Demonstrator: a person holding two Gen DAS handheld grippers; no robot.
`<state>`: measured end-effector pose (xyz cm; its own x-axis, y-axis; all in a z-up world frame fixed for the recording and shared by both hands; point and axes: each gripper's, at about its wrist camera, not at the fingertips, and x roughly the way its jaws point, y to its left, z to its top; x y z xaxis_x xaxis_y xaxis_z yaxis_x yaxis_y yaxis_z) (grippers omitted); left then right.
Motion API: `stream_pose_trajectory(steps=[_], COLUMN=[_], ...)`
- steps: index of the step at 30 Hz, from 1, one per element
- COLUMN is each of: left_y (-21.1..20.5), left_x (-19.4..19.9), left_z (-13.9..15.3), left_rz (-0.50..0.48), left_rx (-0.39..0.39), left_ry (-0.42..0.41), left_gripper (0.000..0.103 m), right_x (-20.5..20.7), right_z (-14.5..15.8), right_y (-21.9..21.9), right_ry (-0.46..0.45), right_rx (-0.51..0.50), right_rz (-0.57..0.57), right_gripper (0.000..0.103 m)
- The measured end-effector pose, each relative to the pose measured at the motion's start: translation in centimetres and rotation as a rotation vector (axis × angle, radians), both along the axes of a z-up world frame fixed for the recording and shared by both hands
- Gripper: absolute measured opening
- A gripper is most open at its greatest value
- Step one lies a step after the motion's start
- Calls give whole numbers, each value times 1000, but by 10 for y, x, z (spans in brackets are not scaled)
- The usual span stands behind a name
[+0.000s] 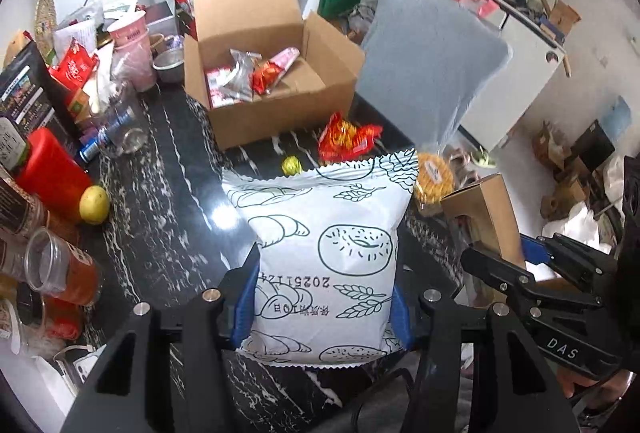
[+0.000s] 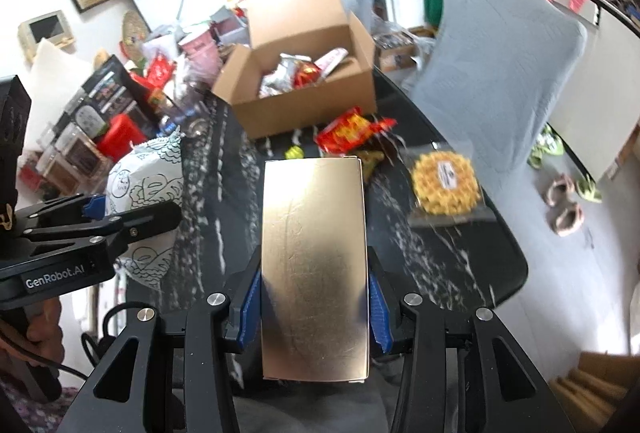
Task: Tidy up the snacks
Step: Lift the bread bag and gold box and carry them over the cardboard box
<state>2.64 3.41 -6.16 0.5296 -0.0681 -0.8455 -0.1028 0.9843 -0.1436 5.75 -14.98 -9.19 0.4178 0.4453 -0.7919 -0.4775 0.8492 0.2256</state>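
Observation:
My left gripper [image 1: 324, 297] is shut on a white bread packet [image 1: 320, 233] printed with pastry drawings, held above the black marble table [image 1: 168, 193]. My right gripper [image 2: 314, 297] is shut on a tan cardboard snack box [image 2: 314, 265], also lifted off the table. Each gripper shows in the other's view: the right one [image 1: 500, 265] with its box [image 1: 484, 209], the left one [image 2: 132, 213] with its packet [image 2: 148, 177]. An open cardboard box [image 1: 256, 81] at the back holds several snack packets. In front of it lie red snack packs [image 1: 348, 137], a yellow-green candy [image 1: 291, 165] and a bagged round yellow cake [image 2: 446, 181].
Clutter lines the table's left side: a red bottle [image 1: 52, 173], a lemon [image 1: 94, 204], jars [image 1: 60, 269], a pink cup [image 1: 132, 37], a metal bowl [image 1: 168, 63]. A grey-covered chair [image 2: 500, 73] stands at the table's far right edge. Shoes [image 2: 564, 205] lie on the floor.

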Motion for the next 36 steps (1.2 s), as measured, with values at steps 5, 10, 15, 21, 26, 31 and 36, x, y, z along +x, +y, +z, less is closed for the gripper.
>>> stream_pose_trajectory(steps=[5,10,15,21,26,31,36], left_y=[10,18,33,51,67,83,98], left_x=[17,37,60,94,125,157,188], left_z=[13,27,37,40,37,28,20], left_rz=[27,59,109,167,206,235,267], left_rx=[-47,-47,-61,-57,-60,-64,-63], left_ry=[-25,-66,-87,-91,-75,-55,-43], left_gripper=[53,53,53,53,53,53,53], right_x=[18,43,72,111,148,183,215], right_z=[17,32,42,49,47,40,29], right_y=[8,20,36,57,76,91,105], right_ry=[-14,-38,-46,-55,-59,-46,-21], right_rx=[21,32,55,72,69,71,67], right_rz=[34,72,122,188,235,261,297], right_gripper=[44,44,44,44,44,44,44])
